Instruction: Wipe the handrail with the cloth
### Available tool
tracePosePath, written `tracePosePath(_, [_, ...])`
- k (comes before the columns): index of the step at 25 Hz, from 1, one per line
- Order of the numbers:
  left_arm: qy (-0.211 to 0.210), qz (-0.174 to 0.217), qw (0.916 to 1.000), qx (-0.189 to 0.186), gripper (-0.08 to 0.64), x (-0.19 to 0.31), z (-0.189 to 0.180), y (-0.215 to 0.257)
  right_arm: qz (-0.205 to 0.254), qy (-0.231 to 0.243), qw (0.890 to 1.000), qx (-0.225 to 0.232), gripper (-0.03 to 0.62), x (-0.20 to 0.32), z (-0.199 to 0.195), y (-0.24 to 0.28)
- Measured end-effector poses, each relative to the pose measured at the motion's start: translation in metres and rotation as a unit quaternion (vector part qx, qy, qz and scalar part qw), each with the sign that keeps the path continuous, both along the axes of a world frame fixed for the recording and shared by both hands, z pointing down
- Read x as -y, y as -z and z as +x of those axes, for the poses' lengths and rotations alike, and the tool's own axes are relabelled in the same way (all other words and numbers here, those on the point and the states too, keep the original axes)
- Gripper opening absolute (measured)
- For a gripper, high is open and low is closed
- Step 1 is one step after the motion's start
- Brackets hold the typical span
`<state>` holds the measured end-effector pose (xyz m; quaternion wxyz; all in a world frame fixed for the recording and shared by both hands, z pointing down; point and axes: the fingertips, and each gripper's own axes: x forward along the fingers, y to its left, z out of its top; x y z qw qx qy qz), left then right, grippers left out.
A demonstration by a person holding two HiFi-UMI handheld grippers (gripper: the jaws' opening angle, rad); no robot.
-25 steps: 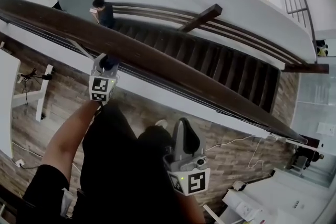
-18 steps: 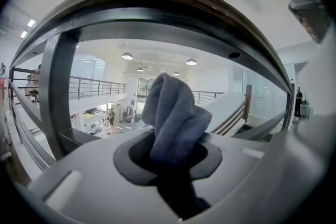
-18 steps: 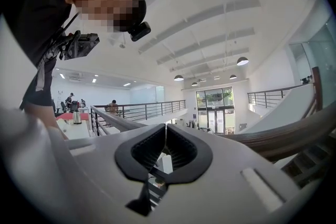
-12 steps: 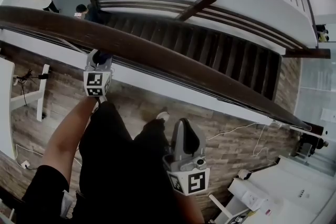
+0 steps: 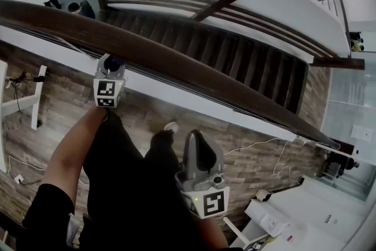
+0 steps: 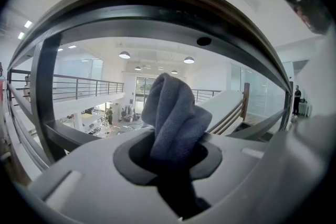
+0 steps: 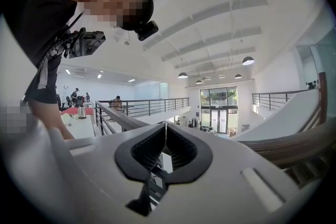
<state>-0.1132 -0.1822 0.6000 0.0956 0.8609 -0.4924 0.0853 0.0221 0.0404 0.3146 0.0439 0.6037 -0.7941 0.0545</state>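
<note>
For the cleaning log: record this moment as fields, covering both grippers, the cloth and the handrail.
left gripper: shut on the cloth, at the handrail's near edge
cloth: grey, bunched, sticking up past the jaws
handrail: dark wood, running diagonally across the head view
right gripper: shut, empty, apart from the handrail
cloth touching handrail: cannot tell

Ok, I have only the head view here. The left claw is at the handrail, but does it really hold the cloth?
Observer: Yes. In the left gripper view the left claw is shut on a grey-blue cloth that stands up out of it.
Operator: Good. And does the cloth touch the rail?
Observer: It seems not. In that view, bright hall shows between the cloth's top and the handrail, which arches above it.
</note>
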Motion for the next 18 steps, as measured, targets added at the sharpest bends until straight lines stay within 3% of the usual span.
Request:
tracePosePath(4, [0.007,0.000,1.0000,0.000,0.083,-0.006,0.011,0.001,-0.005,-0.032,0.999,-0.011,0.009,0.002,0.025,-0.007])
tracePosePath(10, [-0.018,0.011,0.9997,0.013,0.087,-0.018,0.039,0.005,-0.009,-0.074,0.997,-0.016,0.011,0.013,0.050,-0.026])
tracePosePath(18, [0.007,0.019,0.9998,0.006,0.091,-0.027,0.048,0.010,-0.039,-0.112,0.992,-0.030,0.009,0.013,0.083,-0.083])
